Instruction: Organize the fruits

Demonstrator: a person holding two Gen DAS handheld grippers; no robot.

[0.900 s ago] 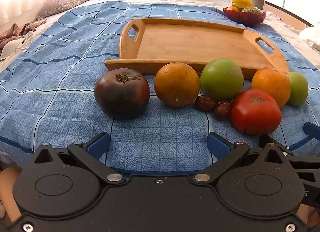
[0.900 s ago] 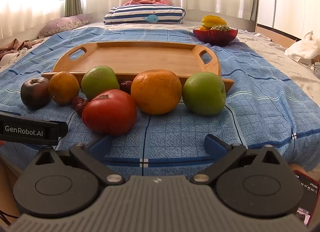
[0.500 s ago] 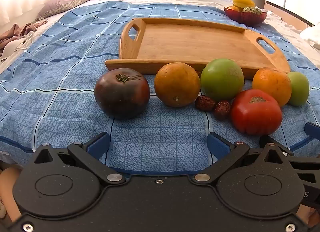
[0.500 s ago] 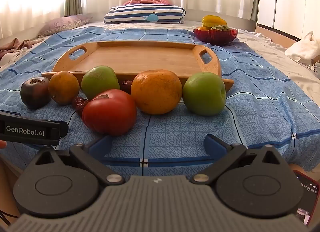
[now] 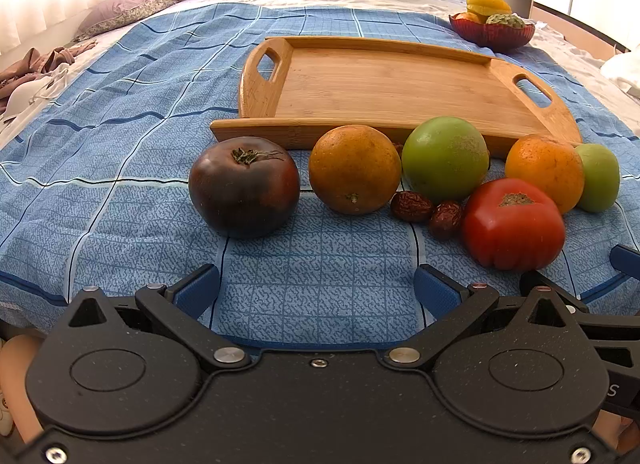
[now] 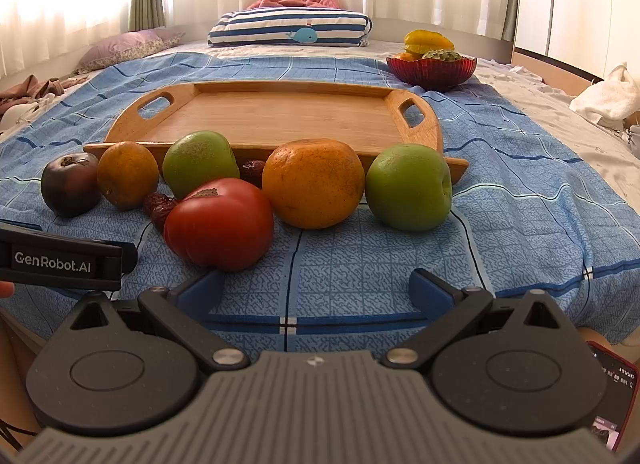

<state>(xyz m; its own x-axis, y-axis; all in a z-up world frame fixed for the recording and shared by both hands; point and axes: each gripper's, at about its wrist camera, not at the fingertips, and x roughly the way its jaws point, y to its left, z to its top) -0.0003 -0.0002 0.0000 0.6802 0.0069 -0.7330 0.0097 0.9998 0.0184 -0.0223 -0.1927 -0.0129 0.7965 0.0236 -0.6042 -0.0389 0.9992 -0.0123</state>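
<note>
Lying in a loose row on a blue checked bedspread (image 5: 120, 192), just in front of a bare wooden tray (image 5: 384, 84), are the fruits: a dark tomato (image 5: 244, 186) at the tray's left corner, then an orange (image 5: 354, 168), a green apple (image 5: 444, 158), a second orange (image 5: 544, 170) and a second green apple (image 5: 600, 182) by its right corner. A red tomato (image 5: 514, 224) sits nearer the camera, with two small wrinkled brown fruits, possibly dates (image 5: 412, 206), beside it. Behind the tray's right end stands a red bowl (image 5: 492, 32) of other fruit. The left gripper (image 5: 318, 290) and right gripper (image 6: 314, 288) both hover before the row, fingers spread wide, gripping nothing.
</note>
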